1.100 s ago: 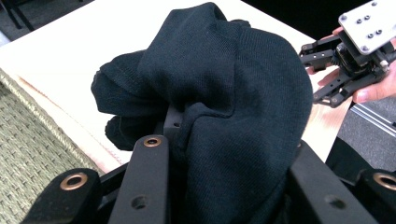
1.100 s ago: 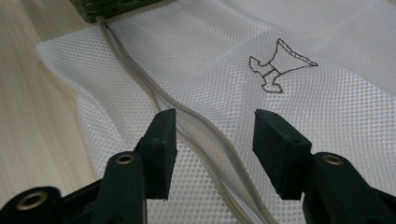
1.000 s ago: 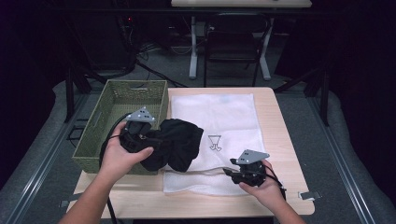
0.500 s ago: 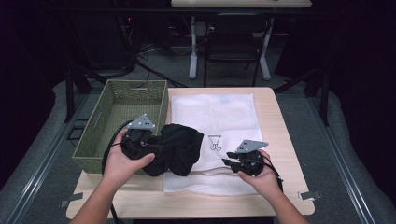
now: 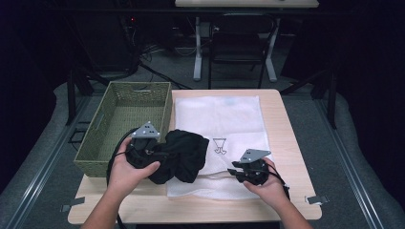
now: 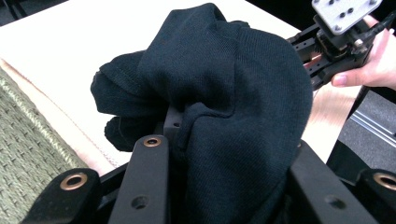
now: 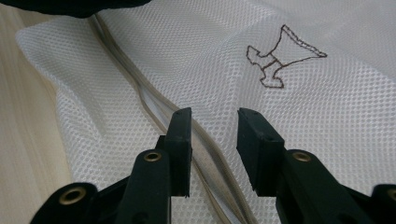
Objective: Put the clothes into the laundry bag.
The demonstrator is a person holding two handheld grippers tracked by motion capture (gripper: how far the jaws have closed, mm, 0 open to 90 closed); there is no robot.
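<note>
High view: the left gripper (image 5: 160, 155) is clamped on a bunched black garment (image 5: 184, 153) at the near left of the white mesh laundry bag (image 5: 224, 119), beside the green woven basket (image 5: 125, 117) (on the wooden table (image 5: 282, 124)).

Left gripper view: dark knit fabric is bunched between the jaws.

Right gripper view: the right gripper (image 7: 214, 140) has jaws apart, astride the bag's zipper (image 7: 154, 109), having just been closing.

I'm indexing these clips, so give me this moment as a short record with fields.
Left gripper: shut on the black garment
Right gripper: jaws apart over the mesh bag's zipper edge, after just closing further
White mesh bag: flat on the table, small stitched emblem
Green woven basket: left of the bag
</note>
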